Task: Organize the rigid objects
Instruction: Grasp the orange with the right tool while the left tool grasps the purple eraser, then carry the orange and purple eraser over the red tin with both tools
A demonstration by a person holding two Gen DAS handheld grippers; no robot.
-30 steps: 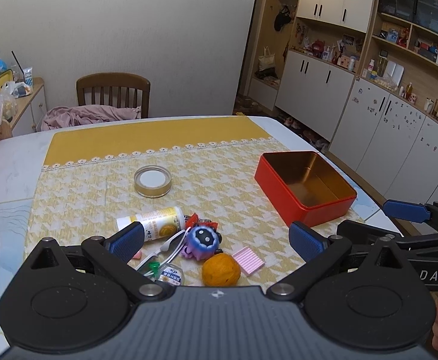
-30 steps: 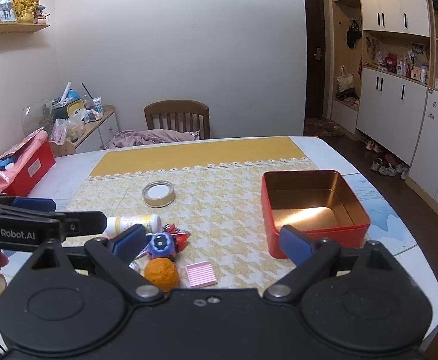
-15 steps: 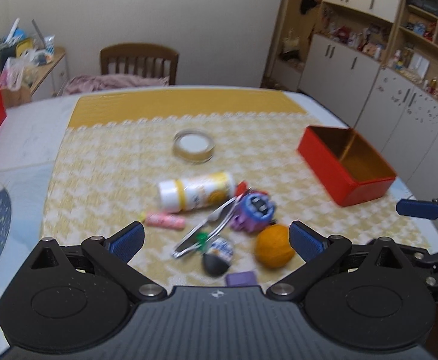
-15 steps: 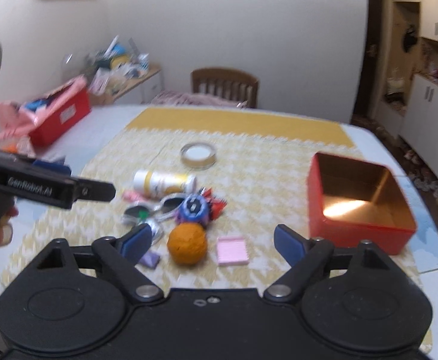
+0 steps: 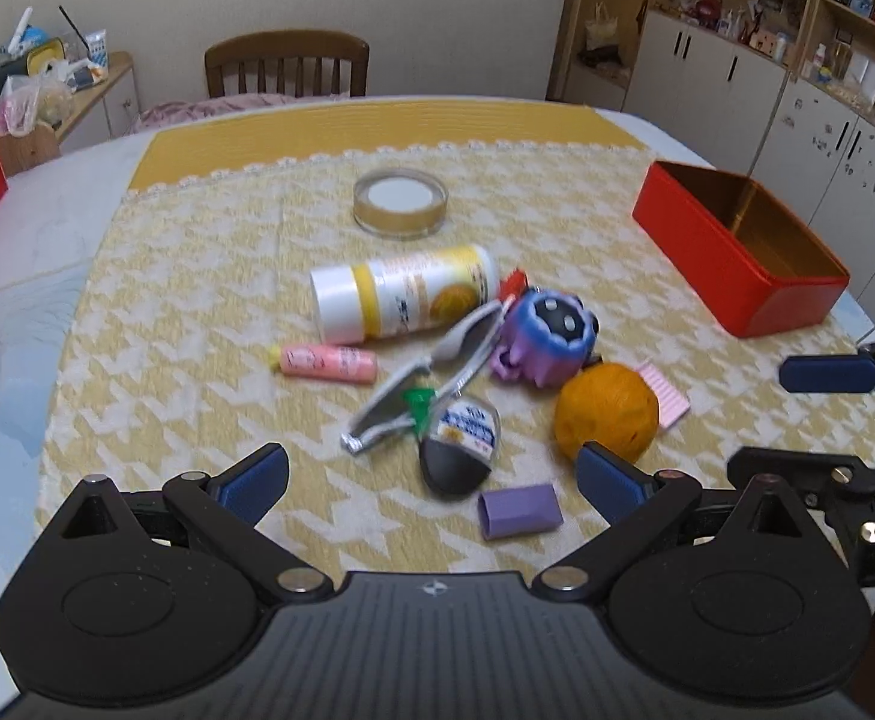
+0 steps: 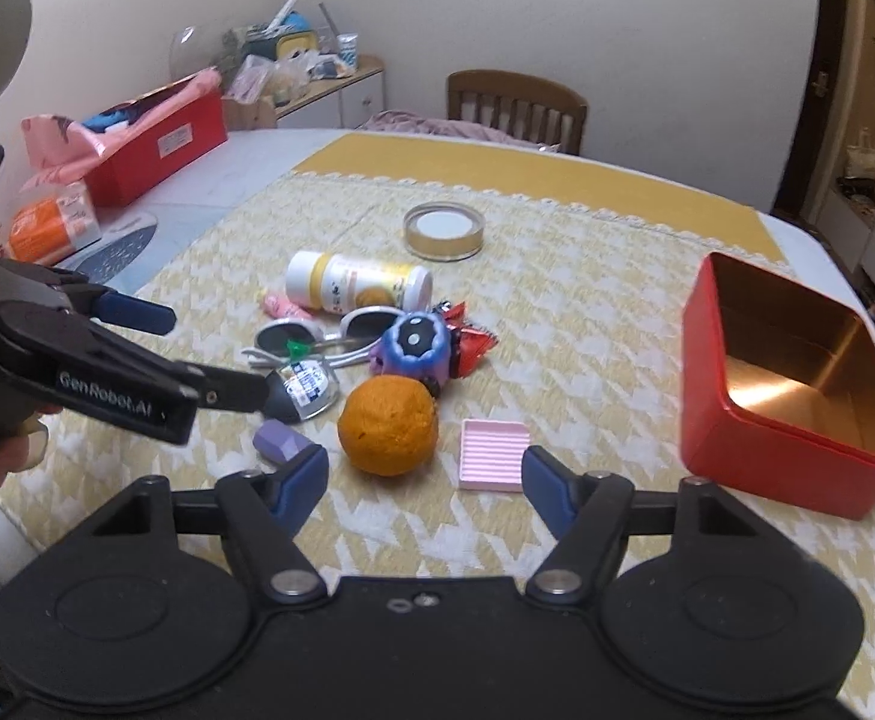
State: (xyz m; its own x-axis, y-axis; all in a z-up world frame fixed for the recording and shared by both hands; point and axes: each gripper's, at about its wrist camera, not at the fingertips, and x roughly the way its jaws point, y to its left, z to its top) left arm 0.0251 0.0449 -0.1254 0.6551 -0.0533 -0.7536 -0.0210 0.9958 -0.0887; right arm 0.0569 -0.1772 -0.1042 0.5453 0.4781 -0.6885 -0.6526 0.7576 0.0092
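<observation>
A pile lies on the yellow cloth: a white and yellow bottle (image 5: 401,291), sunglasses (image 5: 431,375), a purple round toy (image 5: 548,336), an orange ball (image 5: 607,411), a pink tube (image 5: 326,362), a pink ridged square (image 6: 493,462), a purple block (image 5: 520,510) and a small black-ended packet (image 5: 458,444). An open, empty red tin (image 5: 737,255) stands to the right. My left gripper (image 5: 431,480) is open just above the near edge of the pile. My right gripper (image 6: 422,480) is open, just in front of the orange ball (image 6: 387,432).
A round clear lid (image 5: 400,204) lies beyond the pile. A wooden chair (image 5: 286,69) stands at the table's far side. A red box (image 6: 155,144) and an orange packet (image 6: 47,228) sit at the table's left. Cabinets line the right wall.
Both grippers have moved forward and tilted down toward the pile, which now looks larger and closer. Both stay open. No object has moved.
</observation>
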